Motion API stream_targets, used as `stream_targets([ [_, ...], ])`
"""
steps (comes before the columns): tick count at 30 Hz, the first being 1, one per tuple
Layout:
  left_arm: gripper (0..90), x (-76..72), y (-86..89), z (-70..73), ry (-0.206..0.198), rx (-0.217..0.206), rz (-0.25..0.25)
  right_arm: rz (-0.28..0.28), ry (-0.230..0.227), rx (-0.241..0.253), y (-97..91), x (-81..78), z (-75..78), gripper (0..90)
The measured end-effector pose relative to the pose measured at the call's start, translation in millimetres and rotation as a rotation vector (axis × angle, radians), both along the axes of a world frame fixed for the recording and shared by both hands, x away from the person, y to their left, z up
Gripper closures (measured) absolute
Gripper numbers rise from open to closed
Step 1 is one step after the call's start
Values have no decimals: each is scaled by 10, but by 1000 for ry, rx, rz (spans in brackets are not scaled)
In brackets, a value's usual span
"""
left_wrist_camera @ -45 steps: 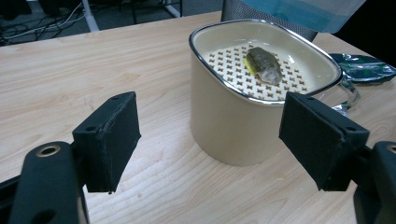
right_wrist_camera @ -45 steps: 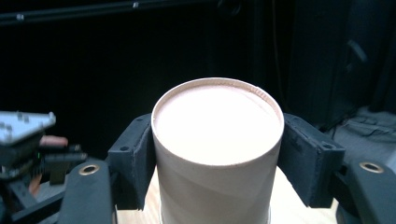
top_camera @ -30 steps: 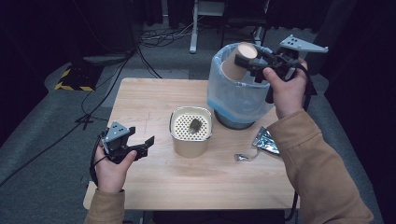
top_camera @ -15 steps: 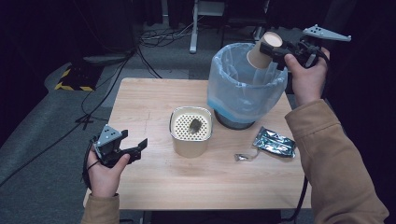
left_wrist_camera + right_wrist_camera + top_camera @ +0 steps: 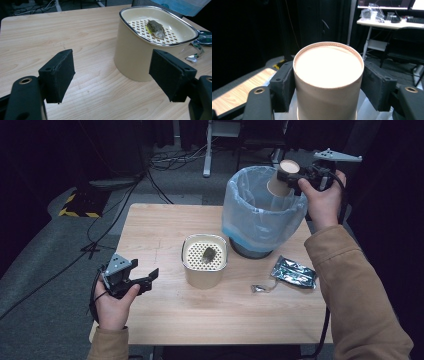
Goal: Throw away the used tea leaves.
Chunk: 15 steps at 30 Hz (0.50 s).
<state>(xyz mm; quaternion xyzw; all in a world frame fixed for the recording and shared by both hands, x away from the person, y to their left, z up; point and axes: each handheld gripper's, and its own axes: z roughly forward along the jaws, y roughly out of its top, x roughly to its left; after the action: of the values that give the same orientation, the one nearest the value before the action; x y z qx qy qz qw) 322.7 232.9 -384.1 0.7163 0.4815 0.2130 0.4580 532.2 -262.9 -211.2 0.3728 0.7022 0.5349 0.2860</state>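
One paper cup (image 5: 283,179) tipped over bin (image 5: 260,210).

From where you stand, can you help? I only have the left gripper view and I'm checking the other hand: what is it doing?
Observer: The right gripper is shut on a brown paper cup, held upside down over the far rim of the bin.
Operator: What bin? I just catch a bit of blue plastic.
Observer: A round bin with a blue liner bag stands on the table behind the cream container.
Operator: Is that cup gripped squarely?
Observer: In the right gripper view both pads press its sides, with the closed base facing the camera.
Operator: And the shiny thing at my right edge?
Observer: A silver foil packet lies flat in front of the bin.
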Motion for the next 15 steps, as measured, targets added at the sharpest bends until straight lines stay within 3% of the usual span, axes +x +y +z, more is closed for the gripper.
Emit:
stream_targets([
  [10,208,37,-22,-15,9,-4,-12,-6,52,-32,60,135,-145,308],
  [12,208,41,-26,-16,7,-2,-13,-3,66,-11,68,138,-162,241],
  [15,208,42,-31,-20,11,2,-15,1,55,7,33,116,-153,237],
])
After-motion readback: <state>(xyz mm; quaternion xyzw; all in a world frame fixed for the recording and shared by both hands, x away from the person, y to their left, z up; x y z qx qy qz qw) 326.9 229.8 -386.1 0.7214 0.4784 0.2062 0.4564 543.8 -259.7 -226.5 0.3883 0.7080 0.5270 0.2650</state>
